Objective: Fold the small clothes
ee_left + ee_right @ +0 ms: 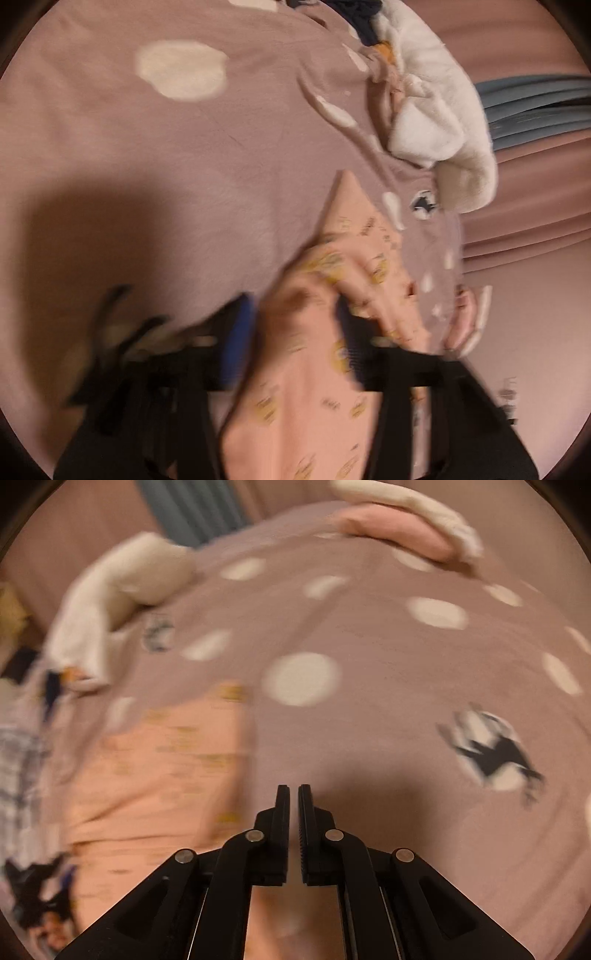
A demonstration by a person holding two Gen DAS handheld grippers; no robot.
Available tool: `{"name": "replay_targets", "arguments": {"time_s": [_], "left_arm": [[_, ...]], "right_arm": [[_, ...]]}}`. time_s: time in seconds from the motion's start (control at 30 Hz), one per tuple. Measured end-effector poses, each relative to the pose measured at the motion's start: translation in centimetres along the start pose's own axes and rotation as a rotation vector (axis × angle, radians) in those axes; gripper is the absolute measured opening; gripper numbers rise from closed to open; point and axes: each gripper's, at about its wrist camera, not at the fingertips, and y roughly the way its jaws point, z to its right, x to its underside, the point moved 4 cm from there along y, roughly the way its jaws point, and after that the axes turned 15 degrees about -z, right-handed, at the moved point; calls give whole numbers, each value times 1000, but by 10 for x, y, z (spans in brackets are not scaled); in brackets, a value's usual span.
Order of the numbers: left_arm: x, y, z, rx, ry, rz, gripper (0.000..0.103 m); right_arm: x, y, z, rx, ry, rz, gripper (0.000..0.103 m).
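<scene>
A peach garment [310, 369] with small yellow prints lies on the mauve bed cover [147, 166]. It runs up between the fingers of my left gripper [295, 325], one corner pointing away. The jaws stand apart, the blue-edged left finger [242, 332] just clear of the cloth; the picture is blurred. In the right wrist view the same peach garment [166, 775] lies flat to the left of my right gripper [293, 786]. That gripper is shut with nothing in it and hovers over bare cover [369, 701].
A white fluffy garment [436, 110] [122, 583] lies bunched at the cover's far side. A pink and cream bundle [399, 528] sits further back. Plaid cloth [18, 775] and dark clothes [362, 14] lie at the edges. The cover bears white dots and black animal prints [491, 753].
</scene>
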Motion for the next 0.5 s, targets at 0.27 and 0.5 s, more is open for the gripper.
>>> {"name": "replay_targets", "arguments": {"time_s": [0.27,0.5], "left_arm": [[20,-59,-16,-190,133,94,83],[44,-35,-26,-137,186,-71,85]], "right_arm": [[2,52,-162,-222,-287,-84,4],[64,122,-208,-216,-386,-343,5]]}}
